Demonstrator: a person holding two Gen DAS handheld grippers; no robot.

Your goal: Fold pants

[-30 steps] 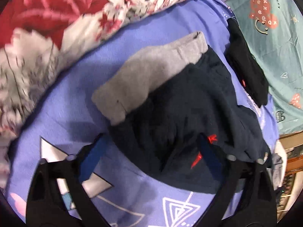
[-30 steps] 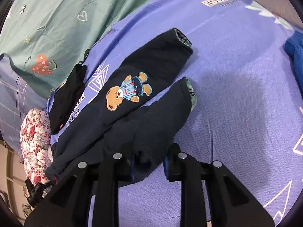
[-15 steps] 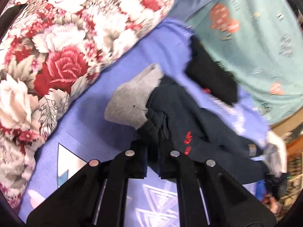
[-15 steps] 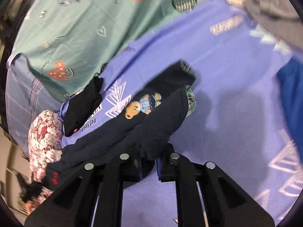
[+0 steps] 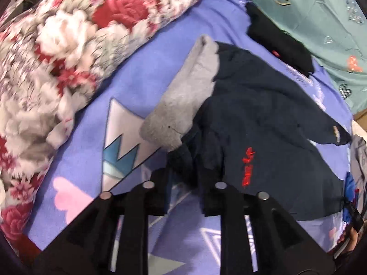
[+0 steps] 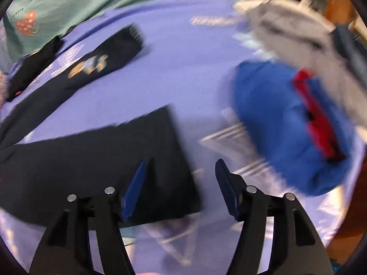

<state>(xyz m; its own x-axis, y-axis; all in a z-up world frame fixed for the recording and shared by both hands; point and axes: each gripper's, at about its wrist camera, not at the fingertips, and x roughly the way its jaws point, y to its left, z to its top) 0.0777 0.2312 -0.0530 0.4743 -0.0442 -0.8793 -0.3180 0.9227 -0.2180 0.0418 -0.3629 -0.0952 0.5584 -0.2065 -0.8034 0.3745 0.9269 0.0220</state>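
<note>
The navy pants [image 5: 263,119] with red embroidery lie on the purple bedsheet [image 5: 142,73]. My left gripper [image 5: 184,178] is at the bunched waist. Its jaws are opening, and a fold of navy cloth still sits loosely between the fingers. In the blurred right wrist view one pant leg [image 6: 103,167] lies flat with its hem at my right gripper [image 6: 181,174]. Those jaws are opening wide; the leg's end lies under the gap and the left pad, and nothing is pinched. The other leg [image 6: 91,66], with a bear picture, stretches to the far left.
A grey garment [image 5: 183,96] lies partly under the pants beside a floral quilt [image 5: 68,45]. A black garment [image 5: 279,41] and a teal sheet [image 5: 321,11] are farther back. A blue garment with a red stripe [image 6: 286,126] and a grey one [image 6: 298,41] lie at the right.
Both grippers closed on the pants, carried them sideways, then parted their jaws. The right leg dropped from the right gripper and now lies flat. The waist cloth has slackened between the left fingers.
</note>
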